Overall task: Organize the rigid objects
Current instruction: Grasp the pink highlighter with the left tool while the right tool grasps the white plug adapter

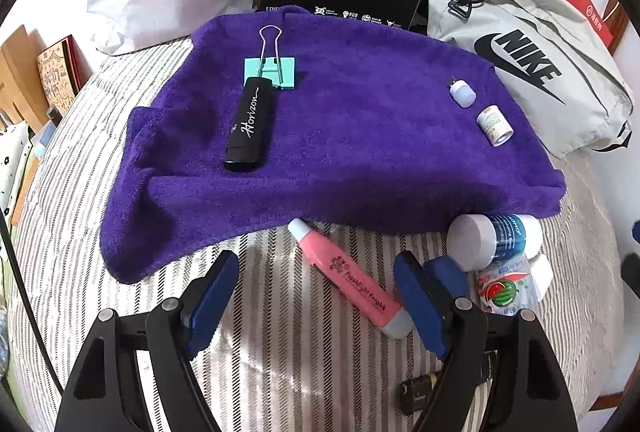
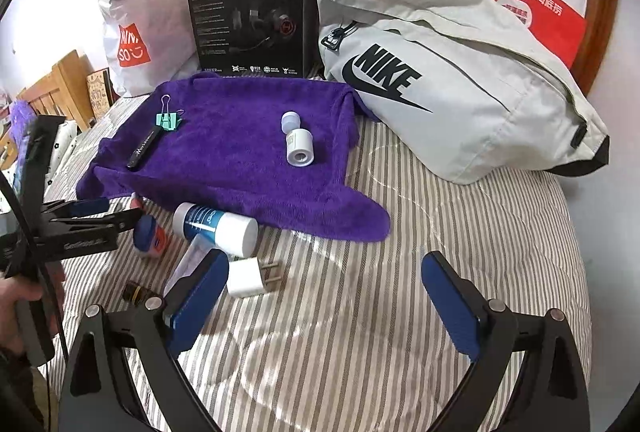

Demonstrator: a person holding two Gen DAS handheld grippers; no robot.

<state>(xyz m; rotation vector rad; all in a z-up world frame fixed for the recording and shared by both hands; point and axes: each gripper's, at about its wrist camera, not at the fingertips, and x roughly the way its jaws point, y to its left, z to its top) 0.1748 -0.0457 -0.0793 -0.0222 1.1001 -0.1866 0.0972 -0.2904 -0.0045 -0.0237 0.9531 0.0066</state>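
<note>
On the purple towel [image 1: 360,135] lie a teal binder clip [image 1: 272,71], a black "Horizon" stick [image 1: 250,125] and two small white bottles [image 1: 463,92] [image 1: 495,125]. My left gripper [image 1: 316,296] is open over the striped bedding. A pink flashlight pen [image 1: 348,276] lies slantwise between its jaws, near the right finger, untouched by the pads. A blue-and-white bottle [image 1: 496,240] and a watermelon packet [image 1: 504,288] lie to the right of it. My right gripper [image 2: 324,292] is wide open with nothing between its fingers. A white plug [image 2: 250,278] rests just beside its left finger.
A grey Nike bag [image 2: 460,99], a black headset box [image 2: 248,19], a white Miniso bag [image 2: 132,43] and a red paper bag [image 2: 532,15] line the back. A small dark bottle [image 2: 136,292] lies near the left edge. Bare striped bedding [image 2: 400,232] spreads on the right.
</note>
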